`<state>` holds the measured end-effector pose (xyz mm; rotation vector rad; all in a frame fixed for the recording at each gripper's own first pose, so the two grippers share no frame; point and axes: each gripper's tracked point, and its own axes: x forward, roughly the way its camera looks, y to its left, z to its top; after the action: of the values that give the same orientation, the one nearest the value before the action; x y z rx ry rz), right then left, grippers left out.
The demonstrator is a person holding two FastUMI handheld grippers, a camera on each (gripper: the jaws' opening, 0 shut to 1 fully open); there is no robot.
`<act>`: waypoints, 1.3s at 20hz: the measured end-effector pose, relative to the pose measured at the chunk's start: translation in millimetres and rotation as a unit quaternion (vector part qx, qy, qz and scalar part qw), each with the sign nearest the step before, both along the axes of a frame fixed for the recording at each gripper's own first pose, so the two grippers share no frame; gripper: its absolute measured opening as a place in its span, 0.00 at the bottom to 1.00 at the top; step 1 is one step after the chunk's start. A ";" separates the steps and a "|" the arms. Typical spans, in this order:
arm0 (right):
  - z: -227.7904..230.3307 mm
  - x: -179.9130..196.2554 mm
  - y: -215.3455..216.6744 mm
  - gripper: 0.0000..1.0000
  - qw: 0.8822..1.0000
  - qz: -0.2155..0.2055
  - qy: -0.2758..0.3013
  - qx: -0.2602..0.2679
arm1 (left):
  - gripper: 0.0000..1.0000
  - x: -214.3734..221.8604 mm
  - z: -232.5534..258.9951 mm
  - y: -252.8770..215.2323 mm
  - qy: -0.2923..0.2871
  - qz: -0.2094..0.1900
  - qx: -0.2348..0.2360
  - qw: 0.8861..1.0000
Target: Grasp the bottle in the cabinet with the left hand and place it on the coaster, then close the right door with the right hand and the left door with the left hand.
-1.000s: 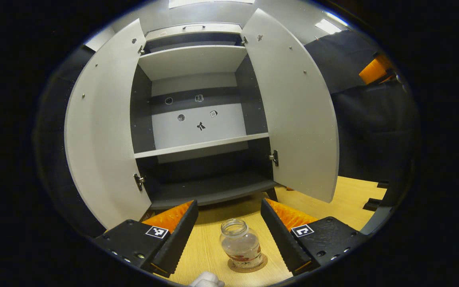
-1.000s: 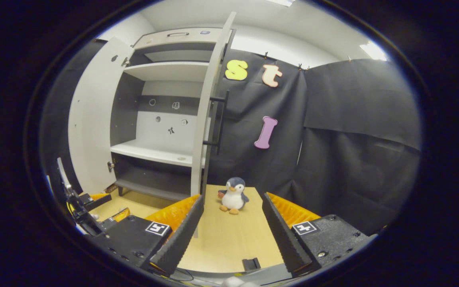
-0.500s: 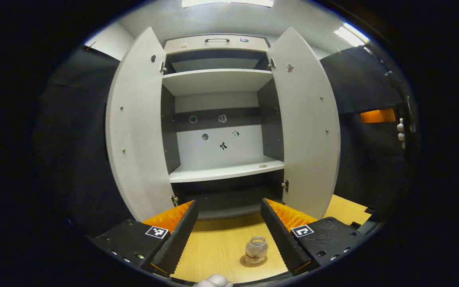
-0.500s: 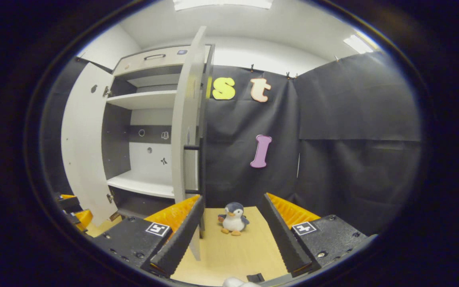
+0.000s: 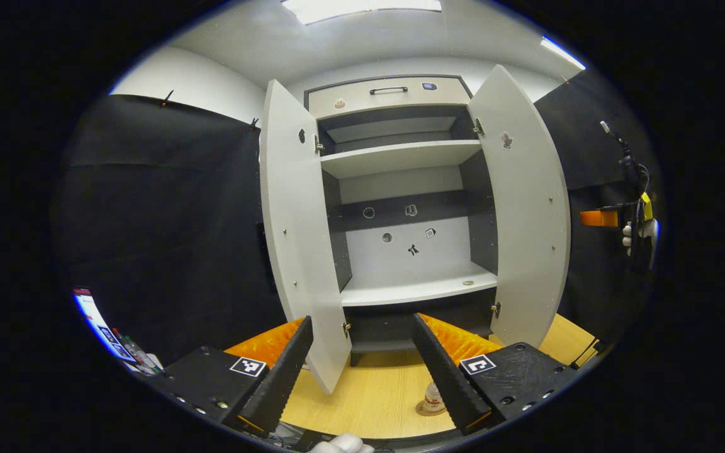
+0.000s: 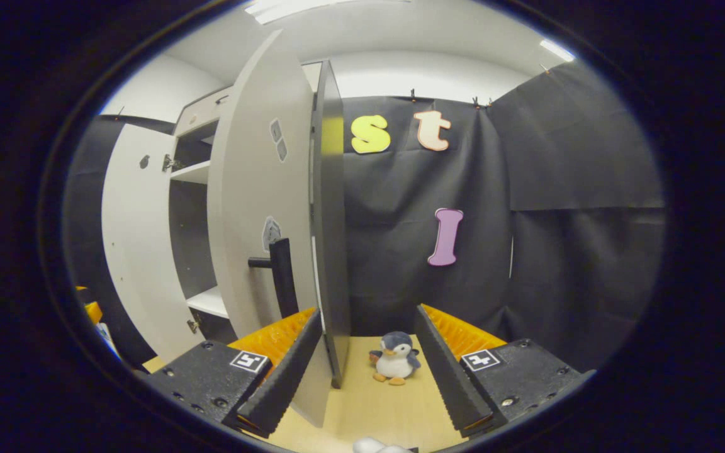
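Bottle (image 5: 433,396) on coaster (image 5: 429,410) sits beside the spread, empty left gripper (image 5: 362,371).

Black cloth (image 6: 557,207) hangs on the booth walls, white wall (image 5: 192,82) above it. Ceiling light panels (image 5: 362,7) glow overhead. Pale wooden worktop (image 5: 375,402) below. A toy penguin (image 6: 395,358) sits by the cloth.

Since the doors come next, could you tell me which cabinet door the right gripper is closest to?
The right door, the one whose dark bar handle faces the right gripper; its edge stands just past the open jaws. The left door stands farther back.
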<state>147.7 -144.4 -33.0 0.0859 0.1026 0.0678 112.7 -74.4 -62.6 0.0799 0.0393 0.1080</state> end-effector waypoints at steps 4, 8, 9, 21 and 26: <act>0.6 11.0 16.7 0.97 1.000 0.016 0.001 0.003 | 0.96 -1.2 3.8 3.7 -0.004 0.010 -0.005 1.000; 5.1 9.3 24.8 0.96 1.000 0.013 0.003 -0.016 | 0.96 3.8 0.0 14.7 -0.002 0.009 -0.020 1.000; 4.7 7.8 29.3 0.95 1.000 0.014 0.007 -0.017 | 0.96 5.2 0.4 20.1 -0.003 0.009 -0.023 1.000; 4.6 17.6 157.1 0.96 0.998 0.050 -0.009 -0.026 | 0.96 19.0 -4.7 89.8 0.003 0.004 -0.026 1.000; 2.8 29.4 195.2 0.96 0.998 0.050 -0.017 -0.027 | 0.96 27.2 -10.3 125.3 0.009 0.013 -0.019 1.000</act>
<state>177.2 50.7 -30.2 0.0260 0.0738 0.1654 139.9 51.0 -73.0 0.0417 0.0609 0.1320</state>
